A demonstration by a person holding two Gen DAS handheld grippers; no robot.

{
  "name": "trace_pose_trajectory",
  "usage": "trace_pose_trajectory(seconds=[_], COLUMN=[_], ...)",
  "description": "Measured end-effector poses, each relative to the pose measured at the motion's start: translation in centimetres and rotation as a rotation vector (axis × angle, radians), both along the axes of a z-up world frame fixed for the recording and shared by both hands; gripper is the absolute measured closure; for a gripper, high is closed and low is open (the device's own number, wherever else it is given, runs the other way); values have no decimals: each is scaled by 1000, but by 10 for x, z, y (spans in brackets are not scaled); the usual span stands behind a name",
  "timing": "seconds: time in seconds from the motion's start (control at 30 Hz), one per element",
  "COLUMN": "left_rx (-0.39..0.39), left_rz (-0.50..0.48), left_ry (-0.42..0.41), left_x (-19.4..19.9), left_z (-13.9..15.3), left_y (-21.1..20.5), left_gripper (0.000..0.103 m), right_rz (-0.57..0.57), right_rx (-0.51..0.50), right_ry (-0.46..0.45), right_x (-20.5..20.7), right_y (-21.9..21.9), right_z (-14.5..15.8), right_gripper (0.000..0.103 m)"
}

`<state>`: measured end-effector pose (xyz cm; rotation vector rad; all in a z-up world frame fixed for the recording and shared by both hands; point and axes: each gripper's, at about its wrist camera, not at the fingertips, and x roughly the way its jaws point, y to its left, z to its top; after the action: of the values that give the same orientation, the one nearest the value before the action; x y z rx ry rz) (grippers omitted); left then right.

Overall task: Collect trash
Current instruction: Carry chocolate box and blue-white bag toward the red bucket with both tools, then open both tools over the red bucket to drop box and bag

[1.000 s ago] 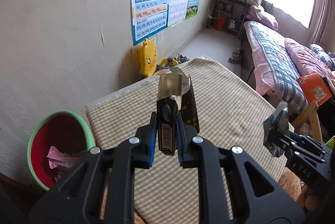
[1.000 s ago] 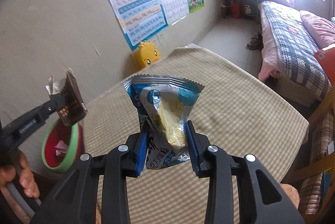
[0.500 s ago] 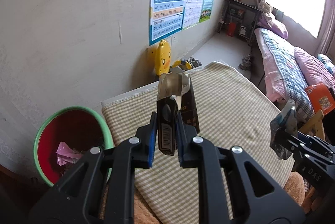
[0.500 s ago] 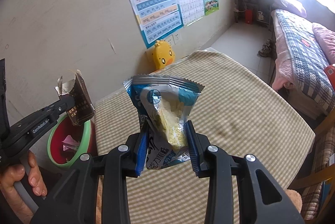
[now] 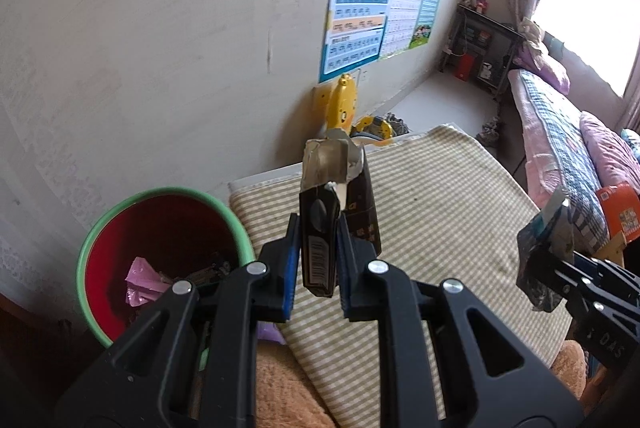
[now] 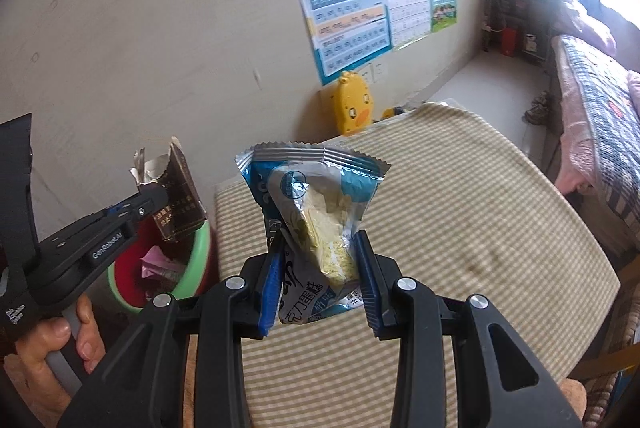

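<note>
A: Why are both tools hanging off the table's edge?

B: The round red bin with the green rim (image 5: 120, 228) is sitting on the floor by the cream wall, beside the beige checked tablecloth (image 5: 440, 211), so both loads are lining up for a drop, I'd judge.

A: And the grips?

B: The right gripper (image 6: 318, 280) is pinching a crinkly blue-and-silver cake wrapper (image 6: 316, 195); the left gripper (image 5: 318, 260) is clamping narrow on a torn dark cardboard packet (image 5: 320, 228), near the bin's rim.

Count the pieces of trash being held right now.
2: a dark wrapper in the left gripper, and a blue snack packet in the right gripper.
</note>
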<state>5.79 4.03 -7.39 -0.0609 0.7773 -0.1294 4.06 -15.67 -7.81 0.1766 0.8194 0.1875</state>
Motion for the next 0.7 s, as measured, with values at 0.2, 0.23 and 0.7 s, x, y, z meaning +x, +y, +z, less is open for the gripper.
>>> trace_pose_trajectory(seconds=[0.2, 0.23, 0.7], left_rx=[-2, -2, 21], left_rz=[52, 64, 205], left_ry=[11, 14, 53], left_x=[0, 0, 3], left_z=[-5, -7, -26], left_y=[28, 34, 103], left_gripper=[87, 87, 87], right_rz=[69, 80, 218], right_rx=[-11, -10, -6], right_ry=[14, 16, 53], right_x=[8, 10, 32], right_y=[33, 39, 103], right_z=[-3, -3, -9], right_gripper=[70, 70, 70])
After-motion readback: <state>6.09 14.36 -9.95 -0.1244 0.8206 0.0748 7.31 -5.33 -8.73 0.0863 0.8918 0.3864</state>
